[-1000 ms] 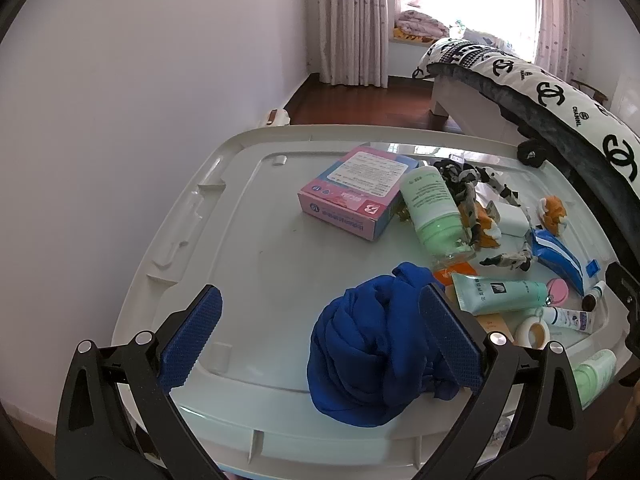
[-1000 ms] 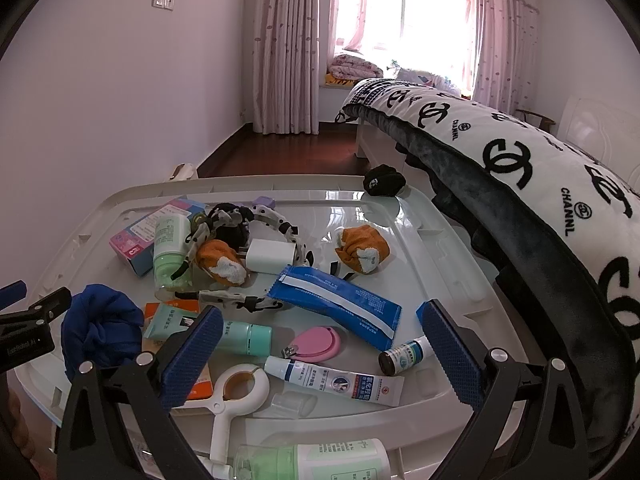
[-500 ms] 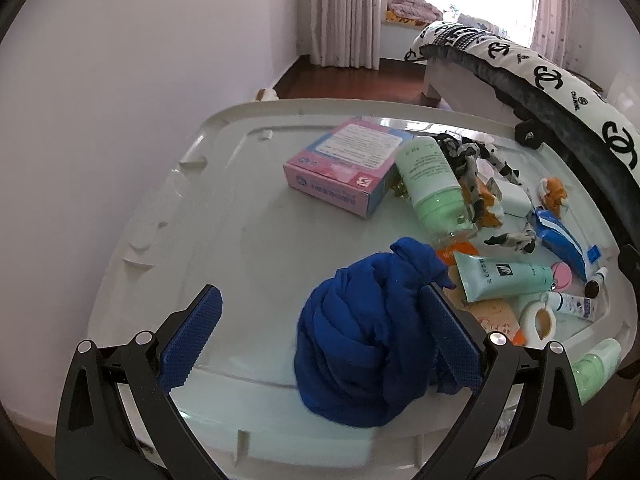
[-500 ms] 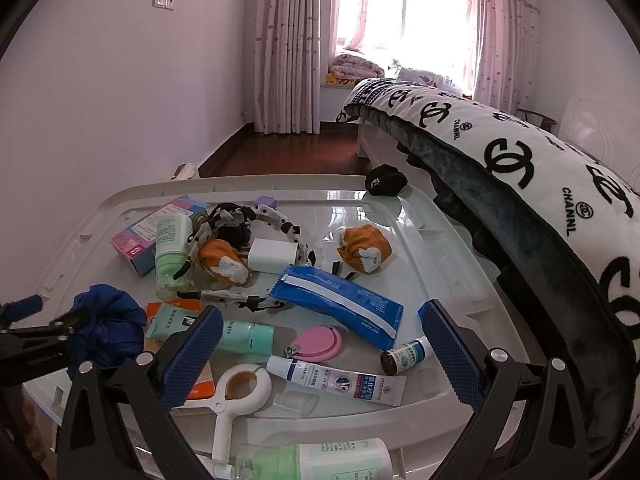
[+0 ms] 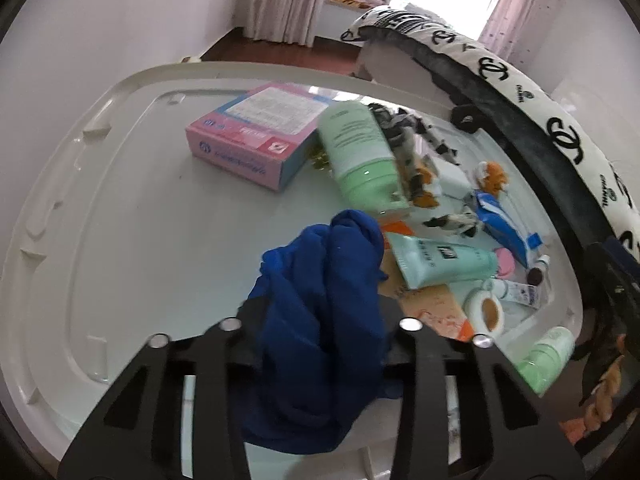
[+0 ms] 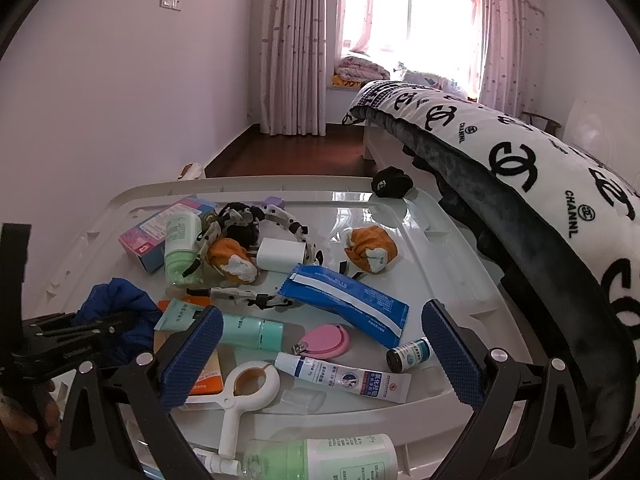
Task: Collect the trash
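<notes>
The jaws of the left gripper [image 5: 320,332] have just been closing and are now clenching the crumpled blue cloth [image 5: 320,280] near the white plastic lid's [image 5: 120,200] front edge, so collecting is beginning; the right gripper [image 6: 320,354] is waiting released.

The bed blanket [image 6: 520,152] reads "CHANNL" under interlocked-C logos.

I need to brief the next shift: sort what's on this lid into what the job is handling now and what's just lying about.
In hand:
- crumpled blue cloth, with the left gripper just closed on it
- right gripper, open, holding nothing

Lying about:
- pink cardboard box
- pale green plastic bottle
- teal squeeze tube
- blue foil packet
- pink nail clipper
- white plastic lid
</notes>
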Demonstrator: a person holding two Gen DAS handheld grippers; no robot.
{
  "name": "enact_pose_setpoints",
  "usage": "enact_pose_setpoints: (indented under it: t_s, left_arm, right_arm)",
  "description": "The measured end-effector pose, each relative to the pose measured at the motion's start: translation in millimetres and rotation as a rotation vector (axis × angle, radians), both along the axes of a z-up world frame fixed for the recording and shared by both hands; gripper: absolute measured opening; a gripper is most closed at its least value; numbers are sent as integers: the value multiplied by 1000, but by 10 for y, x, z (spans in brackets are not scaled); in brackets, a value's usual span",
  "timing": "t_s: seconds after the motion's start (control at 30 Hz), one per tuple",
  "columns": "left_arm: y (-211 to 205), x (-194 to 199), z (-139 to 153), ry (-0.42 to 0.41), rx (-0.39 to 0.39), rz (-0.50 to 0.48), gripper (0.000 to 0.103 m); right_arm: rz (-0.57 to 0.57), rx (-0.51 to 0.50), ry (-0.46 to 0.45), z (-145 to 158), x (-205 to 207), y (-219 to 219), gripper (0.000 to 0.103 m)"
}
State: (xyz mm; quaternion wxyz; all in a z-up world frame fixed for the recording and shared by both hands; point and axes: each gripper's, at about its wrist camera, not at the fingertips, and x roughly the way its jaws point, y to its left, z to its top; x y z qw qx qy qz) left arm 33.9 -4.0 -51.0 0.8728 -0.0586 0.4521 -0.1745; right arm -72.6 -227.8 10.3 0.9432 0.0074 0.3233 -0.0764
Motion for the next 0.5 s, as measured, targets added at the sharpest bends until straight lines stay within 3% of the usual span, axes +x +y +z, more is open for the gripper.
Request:
enact_pose_setpoints:
  t_s: [0.2, 0.33, 0.5]
  left_arm:
    - [168, -114, 456, -74, -57, -1, 27]
    - [361, -170, 710, -133, -56, 35, 27]
    - [542, -108, 718, -101, -92, 103, 27]
  right_arm:
    - [61, 0, 9, -33, 57, 89, 98]
    - [252, 2, 199, -220, 340, 360, 98]
    - [548, -94, 411, -344, 796, 656, 91]
